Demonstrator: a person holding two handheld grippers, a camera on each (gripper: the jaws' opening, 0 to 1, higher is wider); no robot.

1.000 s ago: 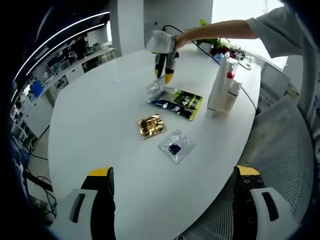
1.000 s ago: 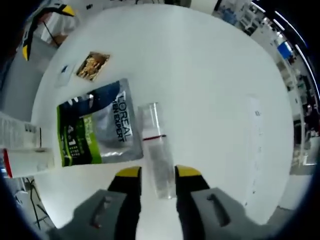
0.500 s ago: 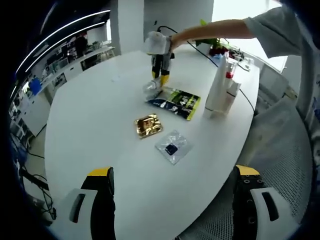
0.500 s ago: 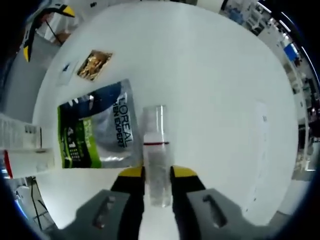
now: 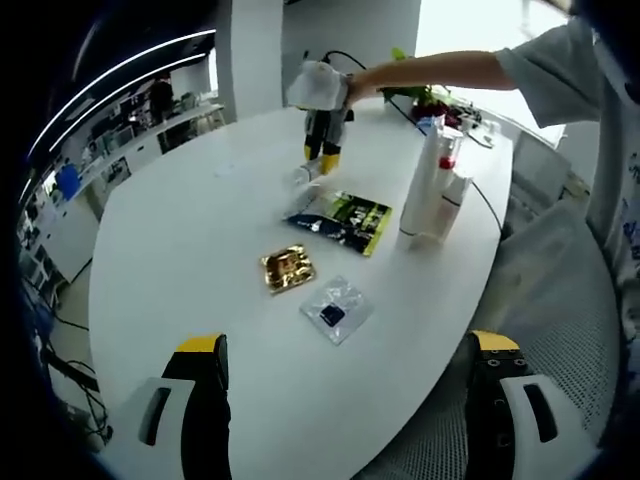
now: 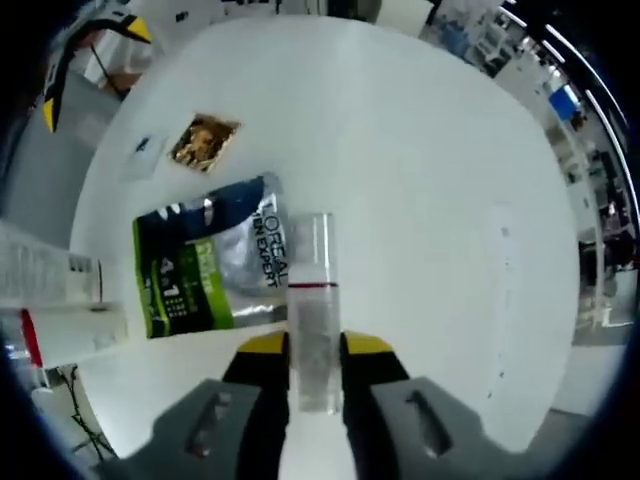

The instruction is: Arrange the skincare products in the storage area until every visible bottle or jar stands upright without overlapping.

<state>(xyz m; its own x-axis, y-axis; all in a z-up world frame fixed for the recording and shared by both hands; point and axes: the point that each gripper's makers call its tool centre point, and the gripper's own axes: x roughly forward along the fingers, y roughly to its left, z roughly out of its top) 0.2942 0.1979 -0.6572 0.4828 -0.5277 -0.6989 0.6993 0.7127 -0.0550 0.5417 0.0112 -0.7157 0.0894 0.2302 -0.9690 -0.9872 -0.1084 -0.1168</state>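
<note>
The right gripper is clamped on a clear bottle, which lies along its jaws above the white table, likely so it can be stood up. Just beside the bottle lies a green sachet, with a gold sachet farther off. The left gripper hangs back, jaws wide apart, holding nothing. Two white bottles stand upright.

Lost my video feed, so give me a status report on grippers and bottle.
Right gripper shut on clear bottle, lifting its end off the table. Left gripper open, hovering. Green sachet beside the bottle.
</note>
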